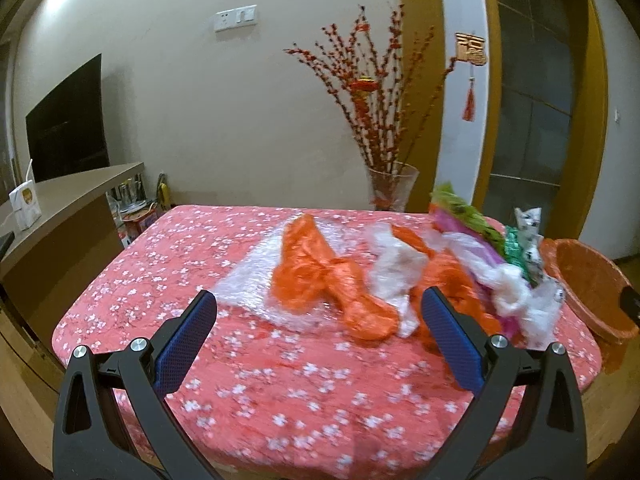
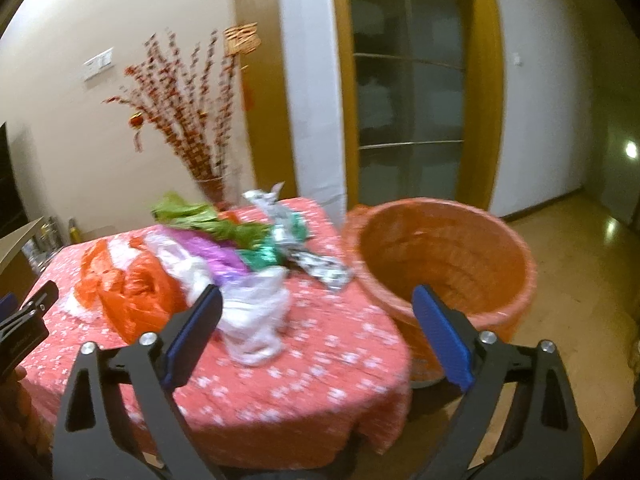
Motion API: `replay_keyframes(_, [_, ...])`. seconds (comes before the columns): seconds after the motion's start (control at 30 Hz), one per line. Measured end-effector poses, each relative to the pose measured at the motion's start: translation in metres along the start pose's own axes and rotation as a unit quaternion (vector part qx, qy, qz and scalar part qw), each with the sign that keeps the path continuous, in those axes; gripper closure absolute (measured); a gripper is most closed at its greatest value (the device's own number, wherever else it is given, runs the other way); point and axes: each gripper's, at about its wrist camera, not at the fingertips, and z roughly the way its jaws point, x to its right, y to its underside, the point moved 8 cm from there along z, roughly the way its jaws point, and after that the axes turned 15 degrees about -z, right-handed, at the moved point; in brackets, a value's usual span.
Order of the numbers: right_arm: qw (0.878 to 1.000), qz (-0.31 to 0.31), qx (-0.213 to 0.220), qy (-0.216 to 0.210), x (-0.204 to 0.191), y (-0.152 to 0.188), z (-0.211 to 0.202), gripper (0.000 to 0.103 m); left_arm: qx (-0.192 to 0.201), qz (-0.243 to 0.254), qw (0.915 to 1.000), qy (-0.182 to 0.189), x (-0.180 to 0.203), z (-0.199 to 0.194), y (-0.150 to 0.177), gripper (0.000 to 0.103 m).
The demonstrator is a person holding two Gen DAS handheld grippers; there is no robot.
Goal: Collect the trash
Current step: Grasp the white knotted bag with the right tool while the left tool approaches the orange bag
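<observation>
Progress looks near zero: all the trash I can see sits on the table (image 1: 240,380), none visibly in the bin. Bin (image 2: 444,256) is an orange basket lined with an orange bag, standing on the floor just off the table's right edge; what I can see of the inside looks empty, bottom is partly hidden.

Trash is spread across the far half of the pink floral cloth:
- bubble wrap sheet (image 1: 248,280) flat, with an orange plastic bag (image 1: 320,276) lying on top of it
- white crumpled bag (image 1: 394,268) beside that, second orange bag (image 2: 132,292) next to it
- clear white bag (image 2: 256,312) nearest the right tongs
- purple wrapper (image 2: 208,254), green wrappers (image 2: 188,212), silver foil wrappers (image 2: 324,270) bunched at the corner closest to the bin

Left gripper (image 1: 320,316): jaws spread wide, nothing between them, hovering above the near side of the table, pointed at the orange bag on the bubble wrap.
Right gripper (image 2: 316,312): jaws also wide, empty, facing the clear white bag and the bin.

Judgement: first pick not yet made. Everything is left, roughly eight or so pieces. Frames are motion-blurred, so the count is approximate.
</observation>
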Motion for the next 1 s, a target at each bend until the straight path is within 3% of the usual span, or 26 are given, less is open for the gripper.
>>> replay_keyframes(0.23, [0.997,-0.021,-0.025,-0.068,-0.04,-0.009,0.05,0.036,-0.008,0.003,0.9999,-0.009,-0.012,0.02,-0.003,0.011])
replay_keyframes(0.6, [0.991,-0.076,-0.051,-0.096,-0.085,-0.007,0.086,0.041,-0.03,-0.001,0.9995,0.013,-0.01,0.036,-0.001,0.018])
replay_keyframes(0.77, [0.988,-0.084,-0.069,-0.105,-0.09,0.002,0.099,0.059,-0.039,0.004,0.9985,0.037,0.004,0.036,0.001,0.02])
replay_keyframes(0.83, [0.987,-0.085,-0.07,-0.113,-0.093,0.003,0.101,0.072,-0.043,0.007,0.998,0.046,0.01,0.036,0.002,0.022])
replay_keyframes(1.0, [0.987,-0.087,-0.056,-0.123,-0.093,0.002,0.091,0.08,-0.053,0.016,0.9959,0.071,0.033,0.04,0.005,0.025])
